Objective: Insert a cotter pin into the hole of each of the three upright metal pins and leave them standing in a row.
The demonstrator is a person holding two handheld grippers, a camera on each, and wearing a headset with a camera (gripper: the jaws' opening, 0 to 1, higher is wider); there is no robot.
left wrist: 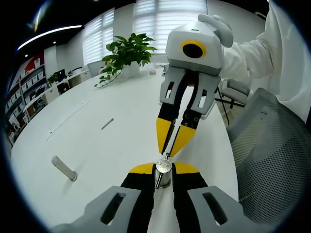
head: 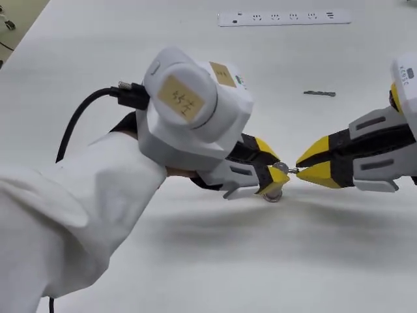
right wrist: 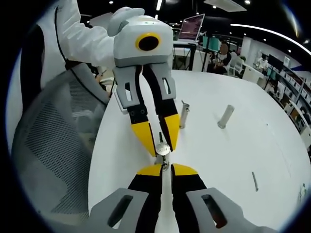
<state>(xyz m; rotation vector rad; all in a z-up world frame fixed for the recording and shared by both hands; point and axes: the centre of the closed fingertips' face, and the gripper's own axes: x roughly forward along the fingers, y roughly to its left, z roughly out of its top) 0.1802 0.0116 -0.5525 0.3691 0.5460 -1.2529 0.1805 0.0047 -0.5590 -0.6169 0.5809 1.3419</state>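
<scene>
Grip first: the left gripper point(left wrist: 164, 171) is clenched on an upright metal pin point(left wrist: 163, 167), one yellow tip pressing each side of its shaft just below the flat round head. The pin's foot rests on the white table point(head: 215, 261). From the far side of this held pin comes the right gripper point(head: 298, 163), nose to nose with the left one. Its jaws are pinched tight on a thin cotter pin point(head: 292, 171), whose free end reaches the top of the held pin. Whether it has entered the hole I cannot tell. A white sleeve point(head: 71, 208) runs back from the held pin along the left gripper's body. In the right gripper view a second metal pin point(right wrist: 183, 115) stands upright near the held pin, behind it. A third metal pin point(right wrist: 225, 116) is farther from the held pin on the same side; whether it stands or leans I cannot tell. A loose cotter pin point(head: 319, 93) lies flat well apart from the held pin, and a white power strip point(head: 283, 17) lies farther off again. A potted plant point(left wrist: 126, 51) stands well beyond the held pin in the left gripper view.
</scene>
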